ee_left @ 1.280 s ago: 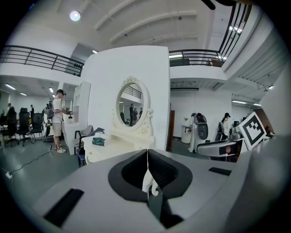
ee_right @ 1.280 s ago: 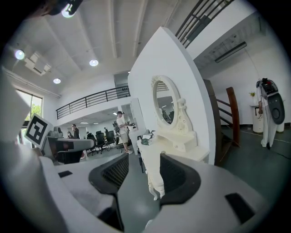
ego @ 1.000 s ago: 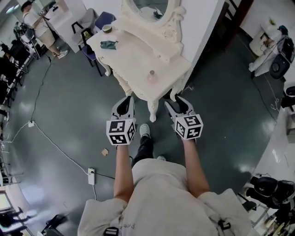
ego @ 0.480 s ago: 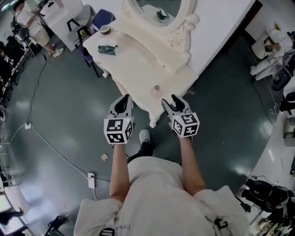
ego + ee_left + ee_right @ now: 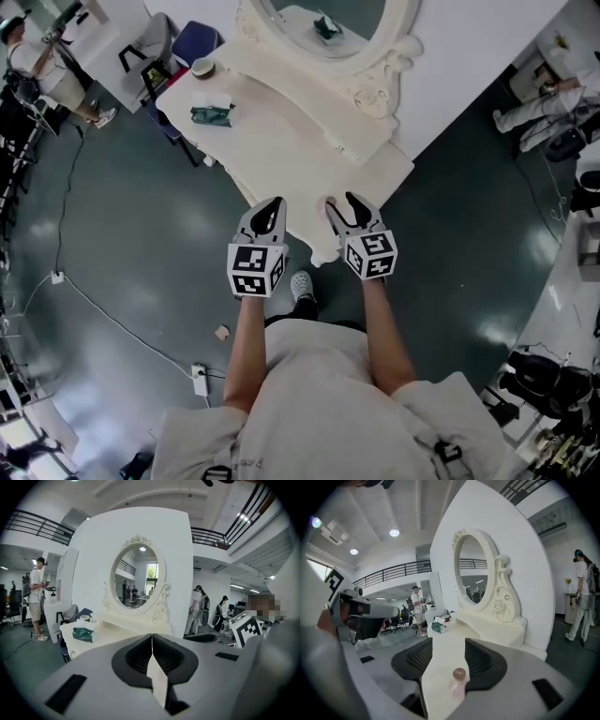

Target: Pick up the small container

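While the left gripper [image 5: 270,211] hovers at the near edge of the cream-white carved counter [image 5: 281,141] with its jaws pressed together on nothing, the right gripper [image 5: 346,208] has its jaws wide apart at the counter's near corner. Between those open jaws the small pale pink container with a round brown cap [image 5: 458,682] stands upright on the counter, close beside the right-hand jaw and not clamped. A crumpled green packet [image 5: 211,114] lies well apart, towards the counter's far left edge.

The right gripper [image 5: 340,202] has moved forward, its jaws now flanking the small container [image 5: 458,685].
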A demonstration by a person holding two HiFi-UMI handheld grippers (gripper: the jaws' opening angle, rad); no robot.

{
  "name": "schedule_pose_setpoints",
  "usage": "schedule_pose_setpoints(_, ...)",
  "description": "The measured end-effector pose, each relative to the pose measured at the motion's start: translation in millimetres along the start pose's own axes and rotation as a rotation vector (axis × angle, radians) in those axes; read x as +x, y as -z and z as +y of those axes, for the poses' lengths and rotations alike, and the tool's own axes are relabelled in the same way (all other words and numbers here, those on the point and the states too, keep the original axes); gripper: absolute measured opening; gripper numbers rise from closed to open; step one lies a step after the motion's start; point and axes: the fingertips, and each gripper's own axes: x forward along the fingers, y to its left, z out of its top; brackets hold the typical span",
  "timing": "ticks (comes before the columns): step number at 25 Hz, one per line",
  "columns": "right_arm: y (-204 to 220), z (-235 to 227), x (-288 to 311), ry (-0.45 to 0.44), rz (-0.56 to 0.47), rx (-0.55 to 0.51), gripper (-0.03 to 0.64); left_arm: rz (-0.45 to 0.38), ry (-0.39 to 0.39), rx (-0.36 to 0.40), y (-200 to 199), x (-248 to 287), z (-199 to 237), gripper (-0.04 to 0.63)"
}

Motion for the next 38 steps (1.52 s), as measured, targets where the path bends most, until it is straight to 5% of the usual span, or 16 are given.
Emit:
schedule_pose_setpoints(11, 38.3, -11.0, 42.0, 0.050, 0.097, -0.110, 0.221, 0.070, 0.127, 0.045, 17.7, 36.1, -16.1, 0.028)
schedule_pose_setpoints(28, 99.3, -28.4, 77.0, 0.067, 0.247, -0.107, 0.201, 0.073, 0.091, -0.017, 18.8, 43.1, 20.9, 0.028)
schedule_pose_setpoints(38, 105.6, -27.8, 75.8, 0.130, 0.122, -0.144, 0.153, 0.079, 0.059, -0.040, 24.2, 42.6, 33.8, 0.028)
